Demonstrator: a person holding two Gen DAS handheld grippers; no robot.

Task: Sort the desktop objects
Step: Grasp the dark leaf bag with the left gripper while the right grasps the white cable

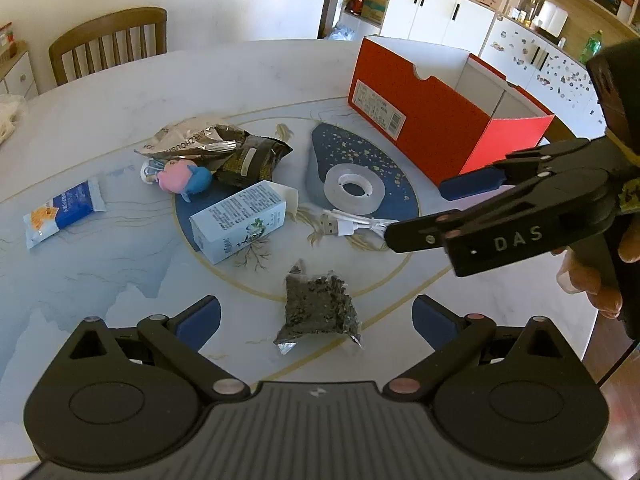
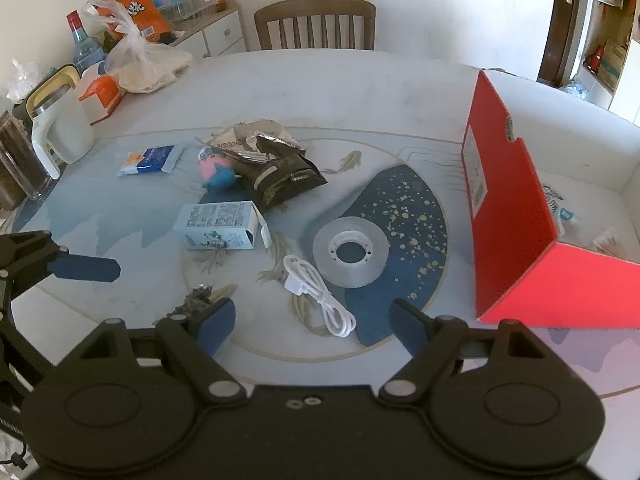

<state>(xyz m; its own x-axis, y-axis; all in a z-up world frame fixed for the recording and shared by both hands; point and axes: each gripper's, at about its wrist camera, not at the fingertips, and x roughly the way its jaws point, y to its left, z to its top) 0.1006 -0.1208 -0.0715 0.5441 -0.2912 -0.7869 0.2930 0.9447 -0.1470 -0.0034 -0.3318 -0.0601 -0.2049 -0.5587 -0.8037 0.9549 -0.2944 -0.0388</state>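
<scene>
A marble table (image 2: 360, 92) is shown. Directly ahead of the wide-open right gripper (image 2: 312, 320), the limp white cable (image 2: 320, 292) is best gripped at its bundled loops. The left gripper (image 1: 316, 320) is also held wide.

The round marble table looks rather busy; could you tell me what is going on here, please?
A person holds a two-finger gripper in each hand over the round marble table, sorting clutter. Both the left gripper and the right gripper are open and empty. The right one hovers near the white USB cable and clear tape roll; the left is above a dark foil packet. The red cardboard box already holds something.
</scene>
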